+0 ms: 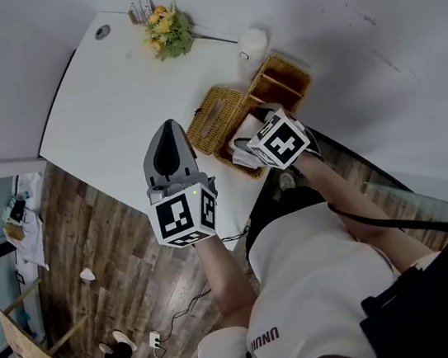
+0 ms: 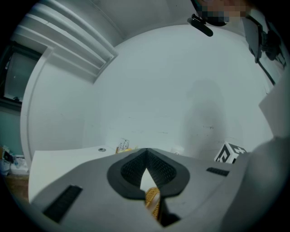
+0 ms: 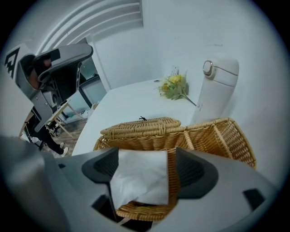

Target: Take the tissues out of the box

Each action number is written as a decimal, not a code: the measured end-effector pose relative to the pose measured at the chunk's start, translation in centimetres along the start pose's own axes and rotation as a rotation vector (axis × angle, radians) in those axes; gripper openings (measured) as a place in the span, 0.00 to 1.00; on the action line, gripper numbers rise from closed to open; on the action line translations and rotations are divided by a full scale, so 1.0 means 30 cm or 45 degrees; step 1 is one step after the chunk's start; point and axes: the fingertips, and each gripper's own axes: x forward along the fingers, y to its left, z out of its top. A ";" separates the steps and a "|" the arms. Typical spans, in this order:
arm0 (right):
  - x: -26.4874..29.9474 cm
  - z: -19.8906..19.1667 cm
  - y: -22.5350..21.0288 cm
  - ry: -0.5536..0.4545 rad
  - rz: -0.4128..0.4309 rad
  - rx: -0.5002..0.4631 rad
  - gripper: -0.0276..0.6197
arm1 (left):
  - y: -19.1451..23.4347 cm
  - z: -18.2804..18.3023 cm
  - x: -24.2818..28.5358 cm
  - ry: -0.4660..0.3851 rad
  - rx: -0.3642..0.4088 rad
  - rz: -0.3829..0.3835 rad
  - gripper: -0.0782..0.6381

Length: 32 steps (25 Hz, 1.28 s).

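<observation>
Head view: white table [image 1: 105, 108], wood floor [image 1: 109, 249]; right tool [image 3: 145, 166] wide open astride tissue [image 3: 138, 181], left tool [image 2: 146, 156] closed.

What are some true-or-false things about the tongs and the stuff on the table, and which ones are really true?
1. The right tongs are wide open. True.
2. The left tongs are holding a tissue. False: they are shut with nothing in them.
3. A white tissue lies between the right tongs. True: it lies over the edge of the wicker basket.
4. The flowers are all red. False: they are yellow with green leaves.
5. The white bottle has tipped over. False: it stands upright behind the wicker basket.
</observation>
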 end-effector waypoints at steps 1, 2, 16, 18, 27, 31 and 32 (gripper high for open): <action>0.005 -0.004 0.002 0.018 -0.005 -0.012 0.65 | 0.002 -0.001 0.001 0.000 -0.001 0.000 0.13; 0.009 -0.008 0.004 0.033 -0.010 -0.022 0.65 | 0.005 -0.001 0.001 0.000 -0.002 0.000 0.13; 0.040 -0.038 0.018 0.212 -0.007 -0.106 0.66 | 0.043 -0.001 0.016 -0.015 -0.029 0.007 0.13; 0.045 -0.044 0.016 0.237 -0.013 -0.111 0.66 | 0.045 -0.004 0.019 -0.013 -0.033 0.005 0.13; 0.073 -0.073 -0.006 0.327 -0.047 -0.143 0.66 | 0.051 -0.019 0.025 0.002 -0.049 -0.011 0.13; 0.065 -0.065 0.006 0.348 -0.016 -0.139 0.65 | 0.051 -0.019 0.028 0.001 -0.049 -0.008 0.13; 0.065 -0.068 0.006 0.352 -0.014 -0.145 0.65 | 0.050 -0.019 0.028 0.001 -0.048 -0.007 0.13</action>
